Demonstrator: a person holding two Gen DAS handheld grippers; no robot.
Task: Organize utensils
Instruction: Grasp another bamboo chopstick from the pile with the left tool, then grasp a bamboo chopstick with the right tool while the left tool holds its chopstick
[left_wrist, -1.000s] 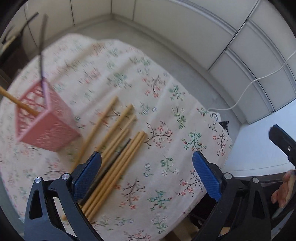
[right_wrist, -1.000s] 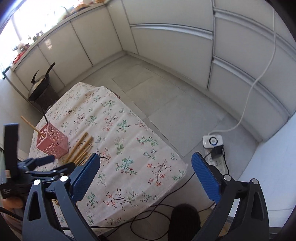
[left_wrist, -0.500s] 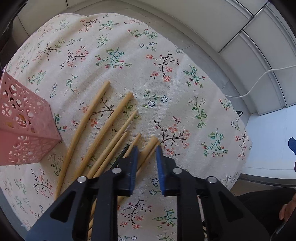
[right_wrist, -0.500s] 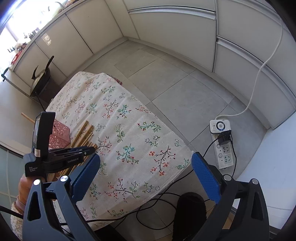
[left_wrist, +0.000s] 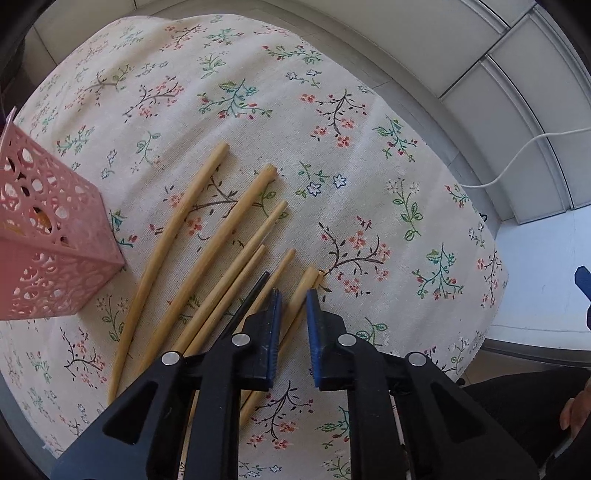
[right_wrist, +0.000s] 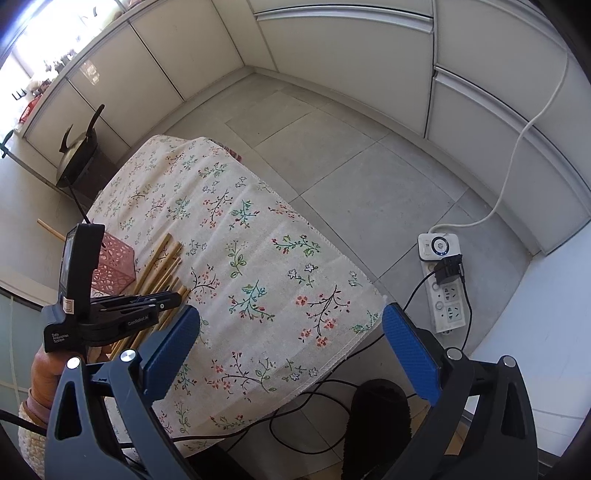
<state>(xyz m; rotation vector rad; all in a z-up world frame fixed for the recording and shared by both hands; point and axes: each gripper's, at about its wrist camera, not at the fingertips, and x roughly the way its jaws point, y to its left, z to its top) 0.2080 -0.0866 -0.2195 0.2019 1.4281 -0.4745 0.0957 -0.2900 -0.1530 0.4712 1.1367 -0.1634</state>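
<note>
Several wooden chopsticks (left_wrist: 207, 236) and one black chopstick (left_wrist: 248, 299) lie side by side on the floral tablecloth (left_wrist: 332, 147). My left gripper (left_wrist: 292, 295) is down on the table, its blue pads closed around the rightmost wooden chopstick (left_wrist: 301, 291). A pink perforated holder (left_wrist: 44, 236) stands at the left; in the right wrist view it (right_wrist: 112, 266) holds a wooden chopstick and a black one. My right gripper (right_wrist: 291, 347) is open and empty, held high beyond the table's near edge. The left gripper (right_wrist: 173, 297) shows there over the chopsticks (right_wrist: 162, 262).
The cloth-covered table (right_wrist: 258, 258) drops off at its right edge to a tiled floor. A power strip (right_wrist: 443, 280) with black and white cables lies on the floor. A dark kettle (right_wrist: 79, 147) stands behind the table. White cabinets line the walls.
My left gripper has come down from above the table onto the chopsticks and its jaws have closed from wide open onto the rightmost wooden one. My right gripper stays open and aloft.
</note>
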